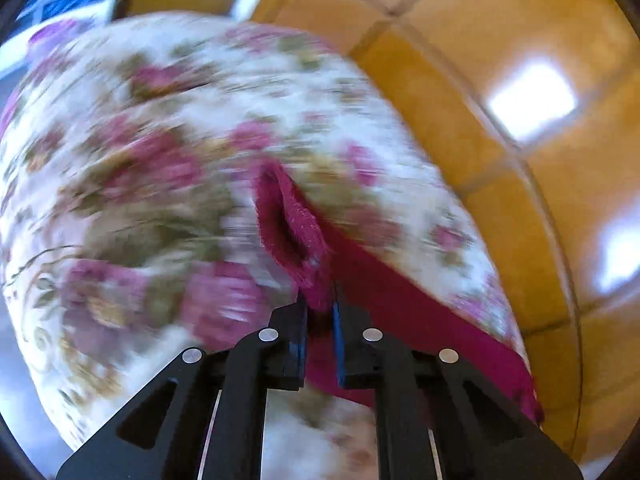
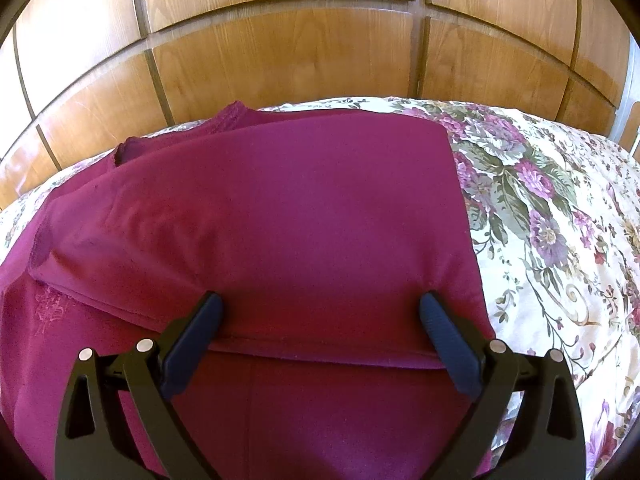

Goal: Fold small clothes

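- The left gripper (image 1: 320,300), at lower centre of its blurred view, is clamped on a bunched edge of the magenta garment (image 1: 290,224).
- The right gripper (image 2: 320,312) stands wide apart over the folded magenta garment (image 2: 280,208), low in its frame.
- The garment lies on a floral bedspread (image 2: 540,208); wooden panels (image 2: 280,52) fill the top.

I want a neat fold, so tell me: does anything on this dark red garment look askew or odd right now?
Mostly tidy. The garment lies flat on the floral bedspread, but its far left corner sticks out unevenly from under the folded layer. In the blurred left wrist view, the left tool pinches a bunched edge.
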### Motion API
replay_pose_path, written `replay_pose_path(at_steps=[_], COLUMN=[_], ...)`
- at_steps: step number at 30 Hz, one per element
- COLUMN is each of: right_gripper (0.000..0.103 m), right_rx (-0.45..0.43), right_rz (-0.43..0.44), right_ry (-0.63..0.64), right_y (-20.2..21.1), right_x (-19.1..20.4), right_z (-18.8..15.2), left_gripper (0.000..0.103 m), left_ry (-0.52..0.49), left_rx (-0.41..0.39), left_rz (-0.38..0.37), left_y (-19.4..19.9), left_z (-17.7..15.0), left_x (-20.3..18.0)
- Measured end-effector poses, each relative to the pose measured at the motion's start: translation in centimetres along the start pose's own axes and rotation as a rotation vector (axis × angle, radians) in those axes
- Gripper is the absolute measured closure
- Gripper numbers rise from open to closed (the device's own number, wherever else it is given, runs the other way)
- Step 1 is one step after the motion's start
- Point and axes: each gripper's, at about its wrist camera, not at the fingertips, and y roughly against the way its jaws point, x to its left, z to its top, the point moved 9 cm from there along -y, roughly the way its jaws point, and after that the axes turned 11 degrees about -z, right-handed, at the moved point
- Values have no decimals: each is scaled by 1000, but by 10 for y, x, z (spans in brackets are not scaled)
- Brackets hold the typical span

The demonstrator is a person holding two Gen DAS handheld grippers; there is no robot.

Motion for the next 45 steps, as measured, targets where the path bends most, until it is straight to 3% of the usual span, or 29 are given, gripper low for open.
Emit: replay_pose_path(at_steps=[6, 9, 12, 16, 19, 22, 26, 29, 32, 34, 36, 39, 41, 43, 45], right_gripper=[4, 4, 4, 4, 4, 4, 6, 12, 22, 29, 34, 41, 67, 102, 103], right_rx=[-1, -1, -2, -1, 0, 7, 22, -33, 27, 86, 199, 250, 229, 208, 152], right_rz=[1, 1, 4, 10, 12, 8, -19, 119, 373, 470, 544, 520, 436, 386, 423], right_ry=[-1, -1, -4, -8, -10, -5, 6, -40, -24, 29, 61, 103, 142, 169, 176], right_y=[-1, -1, -1, -1, -1, -2, 9, 49, 81, 89, 84, 72, 67, 70, 89], right_x=[0, 0, 1, 0, 1, 2, 2, 23, 76, 114, 151, 185, 194, 191, 185], right_z=[-1, -1, -1, -1, -1, 0, 8, 22, 17, 5, -14, -29, -26, -17, 0], left_gripper=[94, 94, 94, 91, 68, 51, 51, 51, 51, 51, 51, 51, 51, 51, 51], left_ry=[-289, -410, -535, -652, -723, -760, -800, -768, -749, -757, -779, -794, -801, -803, -806], left_rx=[72, 168, 280, 420, 457, 430, 380, 387, 403, 387, 380, 367, 361, 356, 350], left_rz=[-216, -302, -330, -319, -287, -321, -320, -309, -286, -294, -292, -289, -285, -289, -293], left_y=[4, -8, -28, -54, -58, -45, -23, -21, -25, -23, -23, -25, -25, -25, -25], left_z=[-66, -125, -194, -271, -298, -299, -291, -293, -300, -301, -304, -308, -308, -309, -309], left_x=[-140, -198, -235, -249, -245, -241, -225, -208, -190, -189, -187, -182, -183, -183, -183])
